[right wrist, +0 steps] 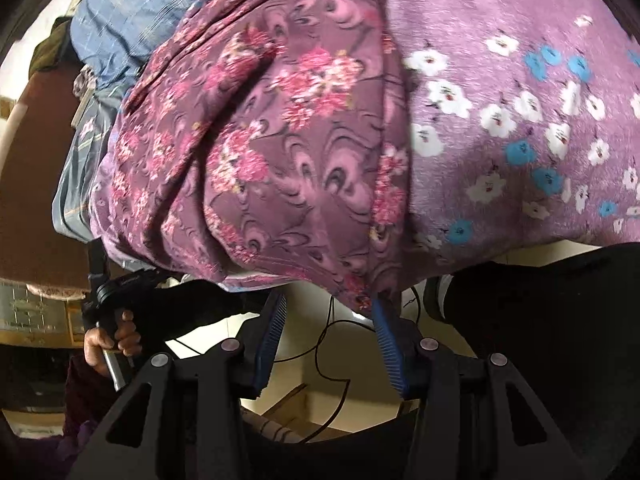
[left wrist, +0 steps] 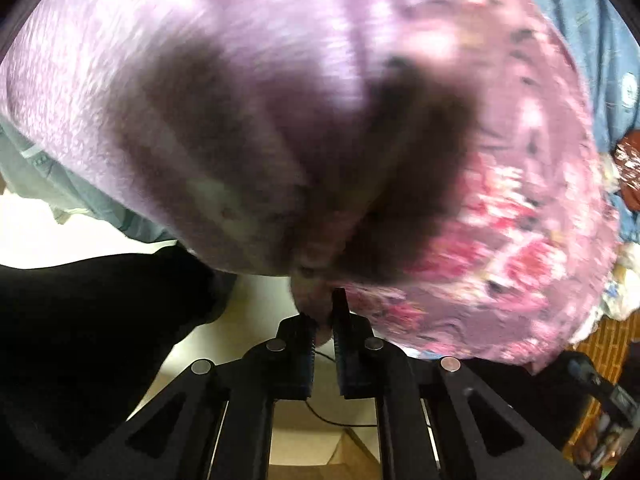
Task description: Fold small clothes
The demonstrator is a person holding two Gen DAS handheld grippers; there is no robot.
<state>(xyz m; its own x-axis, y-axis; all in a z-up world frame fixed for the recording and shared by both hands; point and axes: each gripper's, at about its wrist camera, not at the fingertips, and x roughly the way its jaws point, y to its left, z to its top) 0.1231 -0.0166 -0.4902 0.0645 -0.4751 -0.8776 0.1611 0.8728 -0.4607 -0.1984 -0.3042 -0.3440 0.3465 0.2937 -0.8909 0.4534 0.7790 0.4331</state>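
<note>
A purple garment [left wrist: 280, 100] fills the left wrist view, blurred by motion. My left gripper [left wrist: 322, 312] is shut on its lower edge and holds it up. In the right wrist view a darker purple cloth with pink flowers [right wrist: 288, 152] hangs beside a lighter purple cloth with white and blue flowers [right wrist: 520, 120]. My right gripper [right wrist: 330, 308] is open just below the hanging hem. Its right fingertip [right wrist: 378, 306] touches the hem and nothing sits between the jaws. The left gripper [right wrist: 100, 276] and the hand holding it show at the left edge.
Blue fabric [right wrist: 132, 12] lies behind the purple cloths, also at the upper right of the left wrist view [left wrist: 592, 20]. A black garment [left wrist: 80, 320] is at lower left. A pale floor [right wrist: 320, 380] with a thin black cable lies below. A brown surface [right wrist: 36, 200] is at left.
</note>
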